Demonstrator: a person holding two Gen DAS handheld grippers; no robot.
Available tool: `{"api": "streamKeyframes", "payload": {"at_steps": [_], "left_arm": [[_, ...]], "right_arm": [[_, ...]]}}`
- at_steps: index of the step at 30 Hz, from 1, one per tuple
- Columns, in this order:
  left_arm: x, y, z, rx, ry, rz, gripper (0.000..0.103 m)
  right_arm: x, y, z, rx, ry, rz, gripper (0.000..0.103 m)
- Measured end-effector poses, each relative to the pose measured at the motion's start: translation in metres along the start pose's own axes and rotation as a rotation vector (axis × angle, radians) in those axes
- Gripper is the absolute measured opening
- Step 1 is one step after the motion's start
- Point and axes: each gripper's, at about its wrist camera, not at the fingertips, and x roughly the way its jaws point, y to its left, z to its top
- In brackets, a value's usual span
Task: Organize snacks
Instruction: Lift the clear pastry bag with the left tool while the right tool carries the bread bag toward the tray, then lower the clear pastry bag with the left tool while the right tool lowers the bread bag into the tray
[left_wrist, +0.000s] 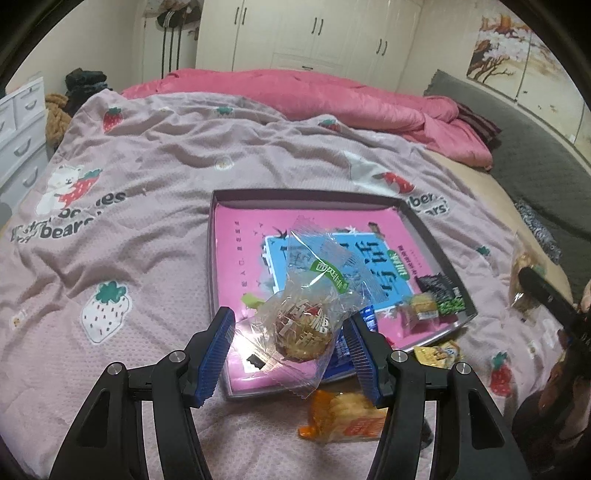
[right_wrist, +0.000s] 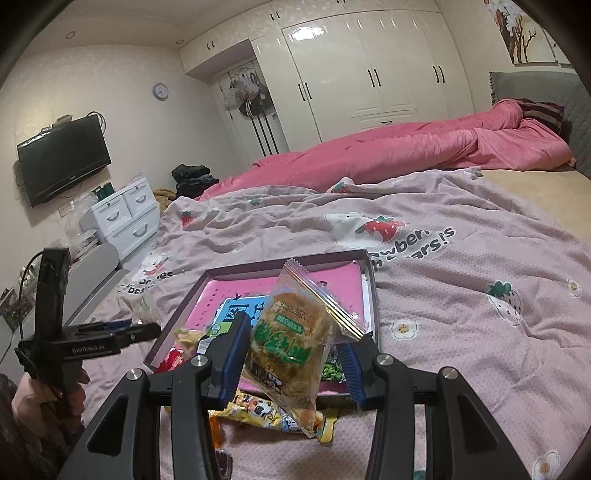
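Both grippers hold snacks above the tray (left_wrist: 436, 229) on the bed: left gripper (left_wrist: 290, 341) jaws squeeze a clear cookie packet (left_wrist: 299, 328); right gripper (right_wrist: 293, 363) jaws squeeze a green-label packet (right_wrist: 291, 339).

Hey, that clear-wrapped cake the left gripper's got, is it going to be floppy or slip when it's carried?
The wrapper probably flops: its loose end sticks up crinkled above the left gripper. The cake itself looks light and crumbly, so a hard squeeze may crush it. The glossy film could slip a little against the pads.
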Motion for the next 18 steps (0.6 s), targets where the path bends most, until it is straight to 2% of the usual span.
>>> {"api": "streamKeyframes", "payload": {"at_steps": [18], "left_arm": [[0.035,-0.003,-0.013,0.039,0.078,0.023,0.063]], "right_arm": [[0.04,-0.017,0.005,0.011,0.044,-0.046,0.046]]}}
